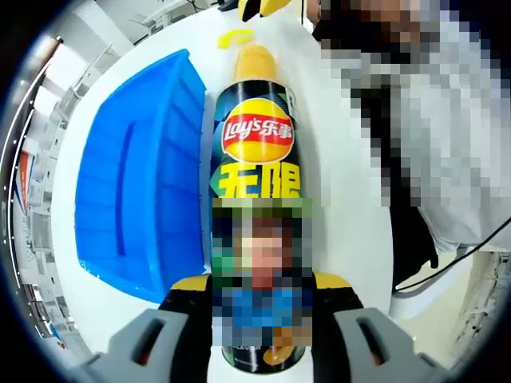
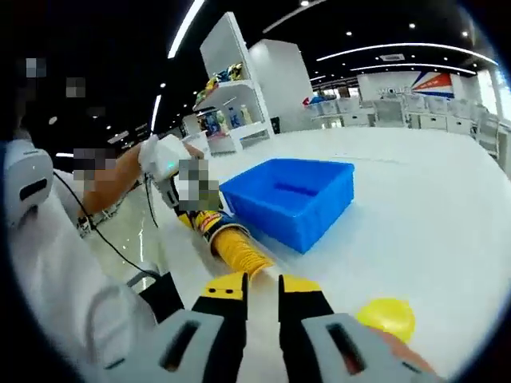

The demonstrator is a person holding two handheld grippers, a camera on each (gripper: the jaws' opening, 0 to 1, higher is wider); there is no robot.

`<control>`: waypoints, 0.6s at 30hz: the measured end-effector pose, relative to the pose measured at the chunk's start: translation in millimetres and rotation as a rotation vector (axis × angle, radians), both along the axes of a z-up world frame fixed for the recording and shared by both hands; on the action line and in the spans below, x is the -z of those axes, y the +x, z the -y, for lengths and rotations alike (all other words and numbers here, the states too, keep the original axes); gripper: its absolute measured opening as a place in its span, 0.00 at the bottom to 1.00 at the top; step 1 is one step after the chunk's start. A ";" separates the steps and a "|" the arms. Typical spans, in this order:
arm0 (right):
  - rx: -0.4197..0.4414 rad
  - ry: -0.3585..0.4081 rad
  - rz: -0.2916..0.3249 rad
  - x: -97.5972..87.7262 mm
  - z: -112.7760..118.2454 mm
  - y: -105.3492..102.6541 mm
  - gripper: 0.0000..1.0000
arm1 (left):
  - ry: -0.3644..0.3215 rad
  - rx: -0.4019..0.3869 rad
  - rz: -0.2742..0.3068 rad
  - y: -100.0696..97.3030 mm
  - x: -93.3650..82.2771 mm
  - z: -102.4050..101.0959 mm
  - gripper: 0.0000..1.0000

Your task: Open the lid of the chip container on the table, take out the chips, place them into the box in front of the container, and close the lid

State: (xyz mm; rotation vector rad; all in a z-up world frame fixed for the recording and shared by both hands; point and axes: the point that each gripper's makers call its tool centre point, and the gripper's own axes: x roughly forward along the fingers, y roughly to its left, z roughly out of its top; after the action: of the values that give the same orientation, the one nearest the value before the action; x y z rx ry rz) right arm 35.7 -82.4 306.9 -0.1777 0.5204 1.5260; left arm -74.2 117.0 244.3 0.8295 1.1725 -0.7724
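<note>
The left hand-held gripper (image 1: pixel 259 335) clamps the chip can (image 1: pixel 257 199) lying on the white surface (image 2: pixel 415 231); the right hand-held gripper (image 2: pixel 262 307), jaws nearly closed and empty, nears its open mouth. Chips (image 2: pixel 239 247) could crumble. Lid (image 2: pixel 387 317) rests alongside, blue box (image 2: pixel 291 199) beyond.

left gripper (image 1: pixel 259 319) clamps chip can (image 1: pixel 257 183) | chips (image 1: pixel 254 62) protruding | blue box (image 1: pixel 140 207) beside | yellow lid (image 1: pixel 236 37) beyond
</note>
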 end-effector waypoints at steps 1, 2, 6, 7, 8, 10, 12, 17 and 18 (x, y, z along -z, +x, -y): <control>-0.003 -0.007 0.013 1.1 -1.5 -0.9 0.15 | 0.003 0.001 0.003 0.0 0.2 -0.2 0.47; -0.018 -0.019 0.041 3.3 -3.6 -2.6 0.15 | 0.006 0.002 0.005 0.4 0.3 -1.0 0.47; -0.060 -0.048 0.104 8.6 -11.1 -8.7 0.14 | -0.003 0.000 0.010 1.0 0.0 -1.6 0.47; -0.062 -0.053 0.111 9.1 -12.9 -9.4 0.14 | -0.007 0.000 0.012 0.8 -0.1 -1.3 0.47; -0.065 -0.049 0.124 8.6 -16.1 -10.7 0.14 | -0.008 0.001 0.013 0.8 -0.1 -1.1 0.47; -0.080 -0.062 0.125 10.9 -19.8 -14.3 0.13 | -0.010 0.001 0.017 -0.1 -0.4 -0.1 0.47; -0.092 -0.081 0.133 15.2 -23.1 -16.2 0.13 | -0.011 0.003 0.019 -0.4 -0.4 0.3 0.47; -0.112 -0.117 0.119 22.5 -27.4 -16.0 0.13 | -0.012 0.006 0.026 -0.7 -0.6 0.9 0.47; -0.114 -0.124 0.124 23.3 -27.8 -15.7 0.13 | -0.013 0.007 0.026 -0.6 -0.6 1.1 0.47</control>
State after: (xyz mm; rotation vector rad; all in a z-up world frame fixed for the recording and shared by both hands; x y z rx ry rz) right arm 20.0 -54.6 283.5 -0.4019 0.5130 1.5824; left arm -74.9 115.9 244.9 0.8315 1.1408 -0.7718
